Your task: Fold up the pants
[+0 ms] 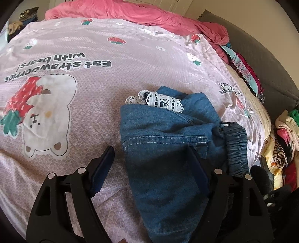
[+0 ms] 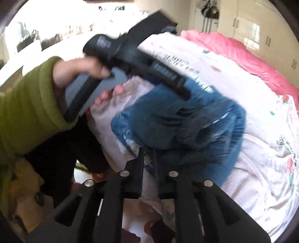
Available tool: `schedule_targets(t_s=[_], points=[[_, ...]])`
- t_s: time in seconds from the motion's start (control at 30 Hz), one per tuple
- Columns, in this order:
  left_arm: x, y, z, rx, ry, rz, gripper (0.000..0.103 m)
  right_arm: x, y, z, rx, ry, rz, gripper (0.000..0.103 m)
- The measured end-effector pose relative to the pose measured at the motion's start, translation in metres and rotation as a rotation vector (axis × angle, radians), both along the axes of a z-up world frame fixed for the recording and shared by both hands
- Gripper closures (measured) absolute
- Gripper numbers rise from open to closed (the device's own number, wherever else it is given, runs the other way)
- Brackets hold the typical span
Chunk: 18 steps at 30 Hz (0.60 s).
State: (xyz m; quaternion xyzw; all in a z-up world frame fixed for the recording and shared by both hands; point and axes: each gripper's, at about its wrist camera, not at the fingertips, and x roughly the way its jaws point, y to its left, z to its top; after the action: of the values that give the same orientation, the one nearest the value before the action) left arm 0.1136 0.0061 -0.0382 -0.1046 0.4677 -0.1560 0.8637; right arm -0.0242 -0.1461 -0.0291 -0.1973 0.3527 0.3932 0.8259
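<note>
The left tool point(image 1: 149, 164) is spread wide over the denim pants point(image 1: 168, 138), gripping nothing. The right tool point(image 2: 149, 158) is nearly closed at the pants' edge; whether it pinches cloth is unclear. The pants lie bunched on a strawberry-print bed cover point(image 1: 112, 65), a pink quilt point(image 1: 130, 13) beyond.

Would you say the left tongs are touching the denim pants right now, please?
Touching. In the left wrist view, the left tongs stand open, and one finger rests on the denim pants; the other is over the bedsheet.
</note>
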Motion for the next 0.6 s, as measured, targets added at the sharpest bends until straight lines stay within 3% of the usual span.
schedule_targets(t_s=[0.07,0.13,0.3,0.43,0.5,0.6], points=[[-0.001,-0.001,0.001,0.003,-0.003,0.0,0.032,-0.001,-0.004,0.011,0.035,-0.027,-0.004,0.074],[-0.002,-0.001,0.001,0.008,-0.001,0.002,0.032,0.001,0.001,0.021,0.06,-0.047,0.009,0.065],[-0.002,-0.002,0.001,0.013,0.002,0.001,0.032,0.018,0.028,0.001,-0.017,-0.002,0.003,0.064],[-0.002,-0.003,0.001,0.009,0.002,-0.003,0.032,0.024,0.039,-0.031,-0.046,0.141,0.019,0.063],[-0.002,-0.002,0.0,0.004,0.002,-0.002,0.032,0.02,0.038,-0.032,-0.052,0.124,0.023,0.063],[-0.005,-0.001,0.001,-0.003,0.002,0.001,0.032,0.018,0.023,-0.017,0.024,0.145,0.015,0.063]])
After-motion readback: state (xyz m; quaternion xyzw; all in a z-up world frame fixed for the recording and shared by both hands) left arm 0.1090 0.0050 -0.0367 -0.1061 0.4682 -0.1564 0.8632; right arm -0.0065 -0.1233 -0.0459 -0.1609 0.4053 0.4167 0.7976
